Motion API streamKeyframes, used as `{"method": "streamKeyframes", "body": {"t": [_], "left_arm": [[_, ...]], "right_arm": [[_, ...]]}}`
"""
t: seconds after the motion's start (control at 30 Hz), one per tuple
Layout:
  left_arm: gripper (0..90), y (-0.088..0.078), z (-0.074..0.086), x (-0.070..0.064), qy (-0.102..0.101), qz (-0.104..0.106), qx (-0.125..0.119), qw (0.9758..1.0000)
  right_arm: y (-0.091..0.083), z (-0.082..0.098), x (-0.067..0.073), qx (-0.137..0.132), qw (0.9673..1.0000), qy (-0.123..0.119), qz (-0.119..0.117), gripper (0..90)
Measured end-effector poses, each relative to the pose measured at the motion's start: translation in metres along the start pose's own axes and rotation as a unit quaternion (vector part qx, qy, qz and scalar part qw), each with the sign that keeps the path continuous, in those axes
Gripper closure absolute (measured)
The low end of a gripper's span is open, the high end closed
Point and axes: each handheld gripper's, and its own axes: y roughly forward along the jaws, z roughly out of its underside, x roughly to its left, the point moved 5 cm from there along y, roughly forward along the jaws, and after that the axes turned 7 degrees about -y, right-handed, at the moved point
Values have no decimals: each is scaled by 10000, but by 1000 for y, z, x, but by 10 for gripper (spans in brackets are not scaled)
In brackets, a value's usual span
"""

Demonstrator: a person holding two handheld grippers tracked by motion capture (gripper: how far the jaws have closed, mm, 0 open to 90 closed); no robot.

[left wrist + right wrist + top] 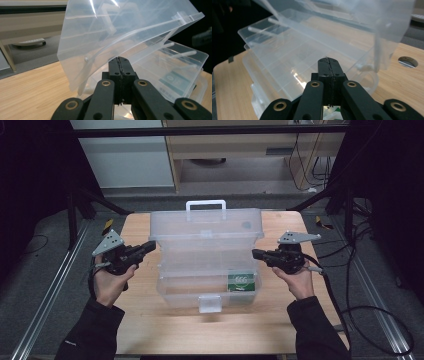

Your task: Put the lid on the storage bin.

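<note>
clear plastic toolbox (207, 270) at the middle of the wooden table (145, 320), lid (206, 227) raised and leaning back, white handle (205, 205) up at the far side, inner tray (200, 260) lifted out above the base. left gripper (148, 246) just beside the box's left wall, jaws pressed flat together and grasping nothing. right gripper (256, 254) just beside the right wall, likewise clenched on nothing. judged as the opening step done or nearly so, with both grippers flanking the box; contact with the walls not clear from the high view. next move likely calls for parting the jaws before taking any edge, and for care with thin, flexing plastic. green-and-white card (242, 281) lying in the base at front right, print too small to read. front latch (209, 303) visible, state uncertain. tray dividers hard to trace through the clear walls.
</note>
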Motion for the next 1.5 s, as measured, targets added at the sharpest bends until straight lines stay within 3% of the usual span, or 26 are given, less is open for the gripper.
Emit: {"method": "streamKeyframes", "body": {"t": [0.2, 0.47, 0.93, 1.5], "left_arm": [[895, -4, 7, -5, 85, 28, 118, 9999], [895, -9, 18, -10, 178, 89, 284, 9994], [893, -13, 38, -9, 195, 31, 604, 9980], [882, -15, 69, -4, 197, 7, 1092, 9938]], "right_arm": [[-8, 2, -7, -87, 9996, 119, 241, 900], [-13, 5, -11, -68, 9993, 162, 325, 900], [-15, 17, -4, 261, 9992, 57, 308, 900], [-16, 44, 5, 763, 9963, -140, 364, 900]]}}
